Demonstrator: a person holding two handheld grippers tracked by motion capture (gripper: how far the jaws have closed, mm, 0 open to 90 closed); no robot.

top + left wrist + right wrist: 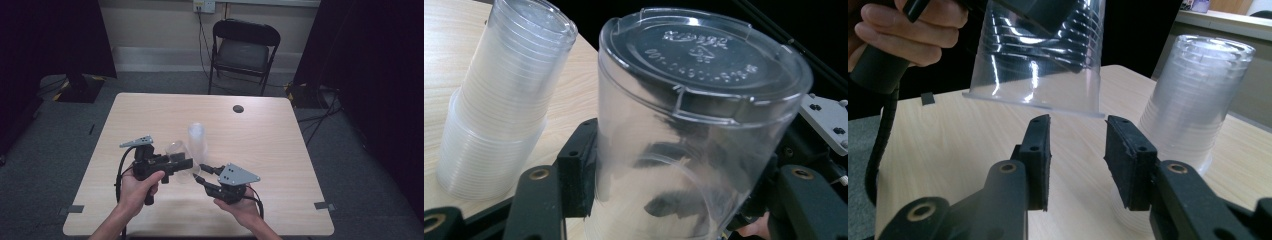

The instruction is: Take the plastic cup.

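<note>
left gripper (186, 163) is clamped on a single clear plastic cup (684, 150), held upside down and tilted, base uppermost, its rim clear of the table (150, 115). in the left gripper view the pads (579, 175) press the cup wall from both sides; the wall looks thin and is likely to flex, so the squeeze should not be increased.

right gripper (1075, 150) carries nothing. its jaws stand at a medium gap, partly drawn in, with only air between them. in the right gripper view they sit just below and in front of the lifted cup's open rim, not touching it.

stack of nested cups (197, 142) stands inverted on the table just beyond the two grippers, near the held cup but apart from it. a second look in the right gripper view (1193, 100) shows it upright and undisturbed.

judgement: the step in hand appears to be taking the separated cup over with the free gripper, or steadying it by the rim.

recommendations for doing it well:
- bring the right jaws astride one side of the rim wall, one pad inside and one outside, rather than across the full mouth, which looks wider than the present gap.
- close gently until the wall is just held; a hard pinch may crack or ovalise it.
- keep the left grip steady until the right hold is confirmed.
- steer the swing away from the stack, which would topple easily.
</note>
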